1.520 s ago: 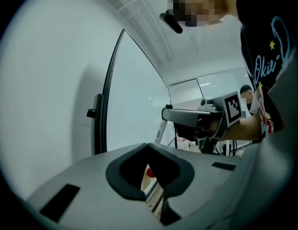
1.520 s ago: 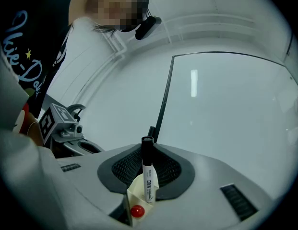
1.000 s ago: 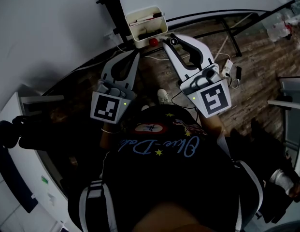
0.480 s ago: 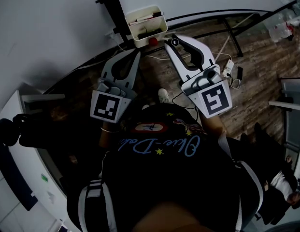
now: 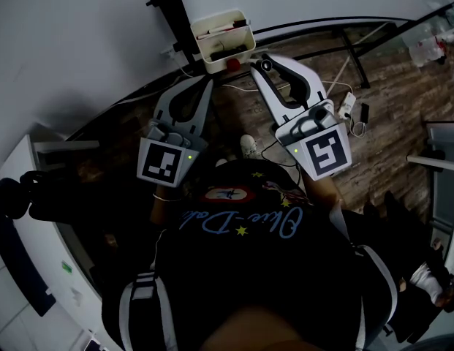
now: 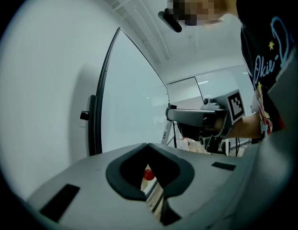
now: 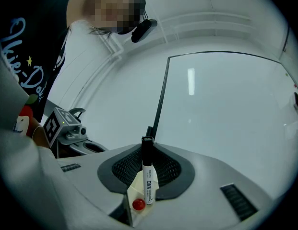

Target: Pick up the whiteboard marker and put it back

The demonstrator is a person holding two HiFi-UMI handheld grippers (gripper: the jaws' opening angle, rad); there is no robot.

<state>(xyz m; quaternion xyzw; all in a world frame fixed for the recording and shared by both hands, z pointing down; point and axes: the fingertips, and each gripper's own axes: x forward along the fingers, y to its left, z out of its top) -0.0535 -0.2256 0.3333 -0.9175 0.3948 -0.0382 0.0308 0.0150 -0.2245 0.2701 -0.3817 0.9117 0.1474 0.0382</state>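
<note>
My right gripper [image 5: 262, 63] is shut on the whiteboard marker [image 5: 265, 65], a white barrel with a black cap. In the right gripper view the marker [image 7: 148, 178] stands upright between the dark pads, cap upward. It hovers just right of a white holder box [image 5: 223, 39] fixed to the whiteboard's lower edge, which has a round red knob [image 5: 232, 63] on its front. My left gripper [image 5: 206, 83] sits below and left of the box, shut with nothing in it. In the left gripper view its tips [image 6: 148, 145] meet, and the red knob [image 6: 148, 174] shows through the gap.
The whiteboard [image 5: 80, 35] with its black frame fills the upper left. Cables and a power strip [image 5: 347, 104] lie on the wooden floor to the right. White furniture [image 5: 22, 218] stands at the left. The box holds several items.
</note>
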